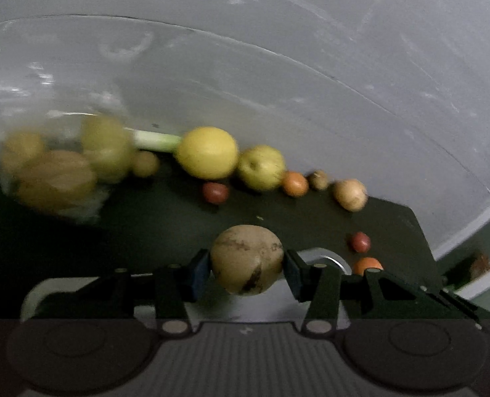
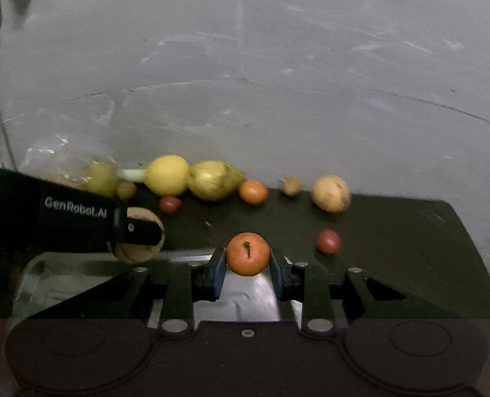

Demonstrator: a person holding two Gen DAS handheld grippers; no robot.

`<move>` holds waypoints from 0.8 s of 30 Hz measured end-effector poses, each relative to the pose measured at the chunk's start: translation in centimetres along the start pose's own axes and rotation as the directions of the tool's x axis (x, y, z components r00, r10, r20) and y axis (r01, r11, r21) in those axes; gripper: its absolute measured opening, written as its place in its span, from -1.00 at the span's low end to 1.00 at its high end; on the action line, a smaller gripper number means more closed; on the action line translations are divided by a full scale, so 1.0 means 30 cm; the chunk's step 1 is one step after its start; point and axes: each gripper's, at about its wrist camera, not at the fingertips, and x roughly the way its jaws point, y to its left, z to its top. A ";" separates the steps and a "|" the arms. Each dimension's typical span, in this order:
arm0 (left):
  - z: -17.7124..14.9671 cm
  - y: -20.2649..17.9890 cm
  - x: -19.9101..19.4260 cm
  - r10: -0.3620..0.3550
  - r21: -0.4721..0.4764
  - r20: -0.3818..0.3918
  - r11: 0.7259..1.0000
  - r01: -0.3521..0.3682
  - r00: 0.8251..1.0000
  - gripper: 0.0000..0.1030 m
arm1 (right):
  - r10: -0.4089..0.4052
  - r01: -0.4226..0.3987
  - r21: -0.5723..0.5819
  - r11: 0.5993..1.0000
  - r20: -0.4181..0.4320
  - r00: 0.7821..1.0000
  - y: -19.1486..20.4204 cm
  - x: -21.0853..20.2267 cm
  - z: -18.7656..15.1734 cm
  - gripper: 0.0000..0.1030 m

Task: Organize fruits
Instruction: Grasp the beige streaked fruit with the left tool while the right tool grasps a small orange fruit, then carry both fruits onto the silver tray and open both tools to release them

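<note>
My left gripper (image 1: 247,269) is shut on a tan, brown-streaked round fruit (image 1: 247,259), held above a shiny metal bowl (image 1: 334,259). In the right wrist view that same tan fruit (image 2: 139,240) shows in the left gripper's fingers (image 2: 144,230) at the left. My right gripper (image 2: 248,264) is shut on a small orange mandarin (image 2: 247,253) over the metal bowl (image 2: 255,294). Along the wall lie a yellow fruit (image 1: 208,153), a green apple (image 1: 261,167), a small orange (image 1: 294,183) and a pale round fruit (image 1: 350,194).
The fruits lie on a dark table (image 1: 152,218) against a grey wall (image 1: 278,49). A clear plastic bag (image 1: 53,168) with several yellowish fruits sits at the left, a green stalk (image 1: 155,140) behind it. Two small red fruits (image 1: 215,192) (image 1: 360,241) lie loose.
</note>
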 end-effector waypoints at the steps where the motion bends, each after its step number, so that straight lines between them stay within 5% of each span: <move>1: -0.002 -0.014 0.006 -0.008 0.010 -0.006 1.000 0.008 1.000 0.02 | -0.010 0.010 0.006 1.000 -0.003 1.000 -0.012 -0.011 -0.011 -0.41; 14: -0.084 -0.177 0.100 -0.084 0.136 -0.115 0.986 0.100 0.990 0.02 | -0.083 0.087 0.057 0.995 -0.060 0.995 -0.062 -0.105 -0.151 -0.41; 24: -0.122 -0.200 0.134 -0.074 0.172 -0.140 0.980 0.098 0.987 0.02 | -0.092 0.096 0.058 0.994 -0.079 0.993 -0.048 -0.121 -0.203 -0.41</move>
